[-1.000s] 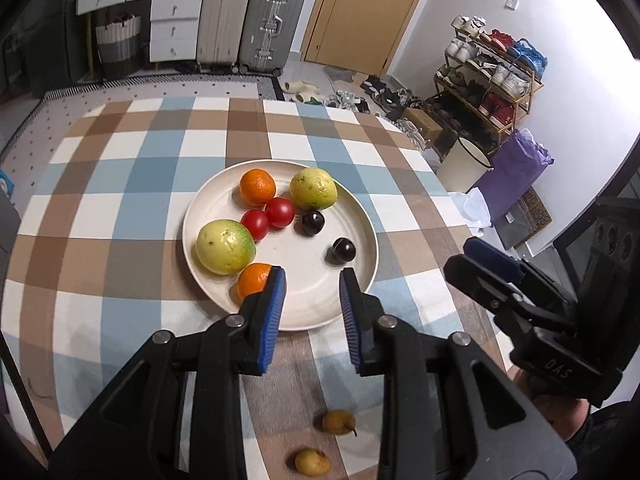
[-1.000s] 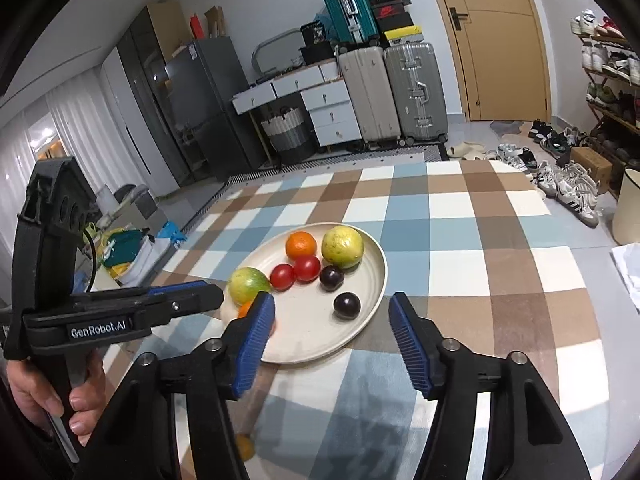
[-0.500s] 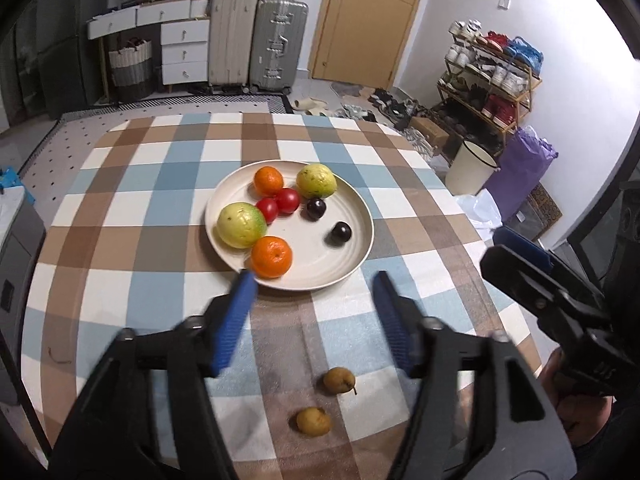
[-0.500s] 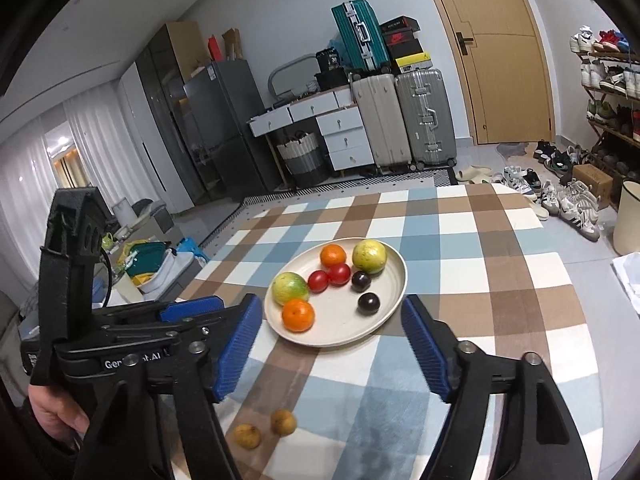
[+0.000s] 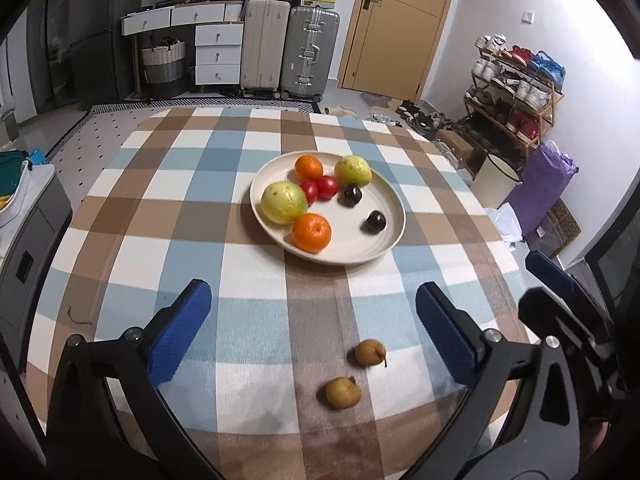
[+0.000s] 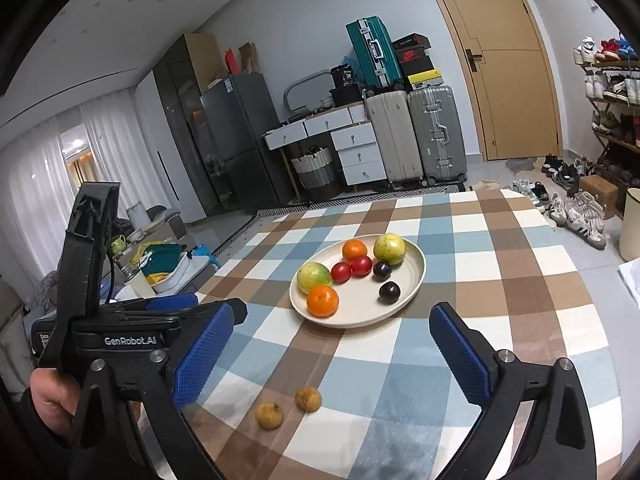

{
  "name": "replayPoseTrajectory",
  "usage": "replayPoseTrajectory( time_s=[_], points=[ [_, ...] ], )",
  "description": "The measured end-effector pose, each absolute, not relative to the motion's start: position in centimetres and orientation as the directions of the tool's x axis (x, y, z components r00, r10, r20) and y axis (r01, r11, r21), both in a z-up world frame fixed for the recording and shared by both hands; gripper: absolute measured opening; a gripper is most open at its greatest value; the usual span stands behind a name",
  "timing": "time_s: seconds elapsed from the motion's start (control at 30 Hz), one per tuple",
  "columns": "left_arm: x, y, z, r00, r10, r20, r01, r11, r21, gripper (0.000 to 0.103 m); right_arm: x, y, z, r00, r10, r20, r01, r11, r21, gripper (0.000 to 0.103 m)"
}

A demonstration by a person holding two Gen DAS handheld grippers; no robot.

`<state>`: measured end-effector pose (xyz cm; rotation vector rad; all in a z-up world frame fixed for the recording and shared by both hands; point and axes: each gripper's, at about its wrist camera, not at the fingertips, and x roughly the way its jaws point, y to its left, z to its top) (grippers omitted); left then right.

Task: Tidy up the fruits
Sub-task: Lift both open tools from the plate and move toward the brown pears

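Both of your claws have drawn back from the plate since the earlier frames, and their jaws have just been opening with nothing between them.

Left wrist view: your left claw (image 5: 312, 328) stands spread wide over the checked cloth of the surface (image 5: 160, 184), gripping nothing. Ahead of it sits the cream plate (image 5: 394, 216). On the plate lie two oranges, one at the near edge (image 5: 311, 232) and one at the far edge (image 5: 308, 167); two yellow-green fruits, one on the left (image 5: 284, 202) and one at the back right (image 5: 353, 171); two red tomatoes (image 5: 319, 189) touching each other at the centre; and two dark plums, one (image 5: 351, 196) just beside the tomatoes and one (image 5: 374, 222) apart toward the right rim. Two small brown fruits lie off the plate on the cloth near you, one (image 5: 370, 353) farther and one (image 5: 342, 392) nearer, close together but not touching. Your right claw (image 5: 560, 292) shows at the right edge.

Right wrist view: your right claw (image 6: 332, 356) is also spread wide and empty. The plate (image 6: 416, 276) lies ahead with the same eight fruits on it. The two small brown fruits (image 6: 288, 407) rest on the cloth between the pads, low in the frame. Your left claw (image 6: 188, 308) reaches in from the left, with your hand (image 6: 48, 396) on its grip; its spread cannot be judged from this angle.
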<state>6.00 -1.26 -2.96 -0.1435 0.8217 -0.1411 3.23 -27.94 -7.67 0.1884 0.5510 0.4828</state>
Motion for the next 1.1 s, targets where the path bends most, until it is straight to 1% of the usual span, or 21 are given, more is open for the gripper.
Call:
replayPoseTrajectory(
  time_s=[0.23,0.6,0.9,1.1],
  points=[
    [4.8,-0.4,-5.8,0.633,-0.180,-0.753,0.038,0.979,-0.202,0.102,2.6,-28.0,-9.2,0.731,0.477,-0.487,-0.366,0.877,0.310,0.100],
    [4.0,-0.7,-10.4,0.565,-0.171,-0.807,0.034,0.982,-0.184,0.102,2.0,-27.4,-11.5,0.708,0.463,-0.533,-0.369,0.887,0.279,0.100],
    [4.3,-1.4,-12.7,0.515,-0.185,-0.837,0.050,0.981,-0.186,0.102,2.7,-27.7,-13.3,0.690,0.455,-0.563,-0.347,0.890,0.294,0.100],
    [4.5,-3.0,-12.9,0.515,-0.169,-0.840,0.099,0.986,-0.137,0.102,3.3,-27.7,-13.8,0.675,0.462,-0.574,-0.346,0.887,0.307,0.100]
  ],
)
